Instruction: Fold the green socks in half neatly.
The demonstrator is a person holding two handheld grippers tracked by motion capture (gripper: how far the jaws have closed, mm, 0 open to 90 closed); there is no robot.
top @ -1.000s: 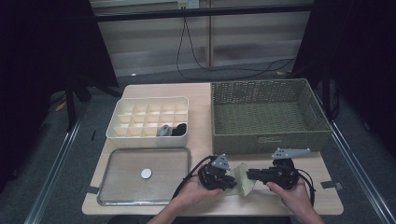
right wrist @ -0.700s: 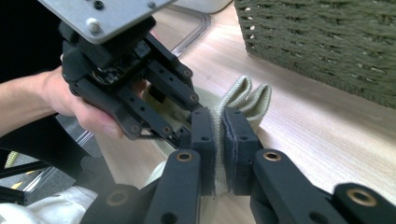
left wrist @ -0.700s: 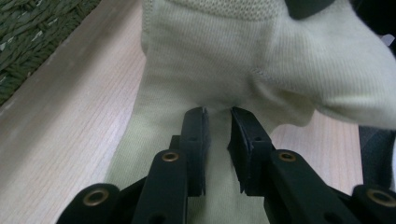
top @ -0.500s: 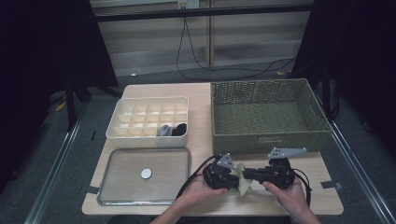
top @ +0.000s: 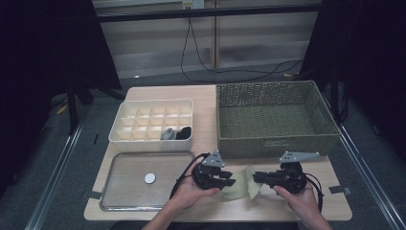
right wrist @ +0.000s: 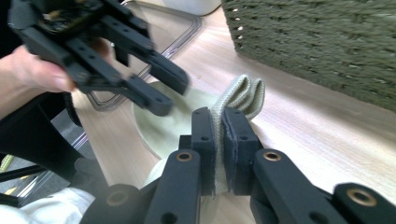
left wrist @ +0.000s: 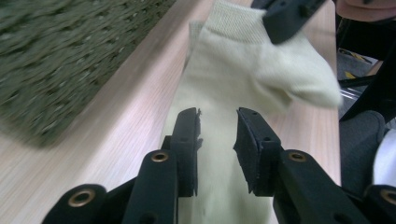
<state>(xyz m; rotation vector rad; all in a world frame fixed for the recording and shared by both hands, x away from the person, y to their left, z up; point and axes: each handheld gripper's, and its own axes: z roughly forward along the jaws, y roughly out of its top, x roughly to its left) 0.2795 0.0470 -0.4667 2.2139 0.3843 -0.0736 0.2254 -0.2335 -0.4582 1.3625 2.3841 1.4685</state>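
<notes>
A pale yellow-green sock [top: 242,184] lies on the wooden table [top: 210,96] between my two grippers, in front of the basket. My right gripper [top: 257,178] is shut on the sock's ribbed cuff [right wrist: 243,93], the folded fabric pinched between its pads [right wrist: 218,122]. My left gripper [top: 229,178] hovers just over the other end of the sock [left wrist: 243,60]. Its jaws have just been opening, and they stand apart [left wrist: 217,123] with the sock beneath them, not pressed. The left gripper [right wrist: 170,93] is also visible in the right gripper view, blurred.
A green wicker basket [top: 273,143] stands at the back right. At the back left is a white compartment box [top: 151,108] with small dark items [top: 177,133]. A metal tray [top: 119,201] with a white disc [top: 150,178] lies at the front left.
The left gripper has let go of the sock, lifted a little and drawn back to the left, its jaws wider. The right gripper has kept still on the cuff.
</notes>
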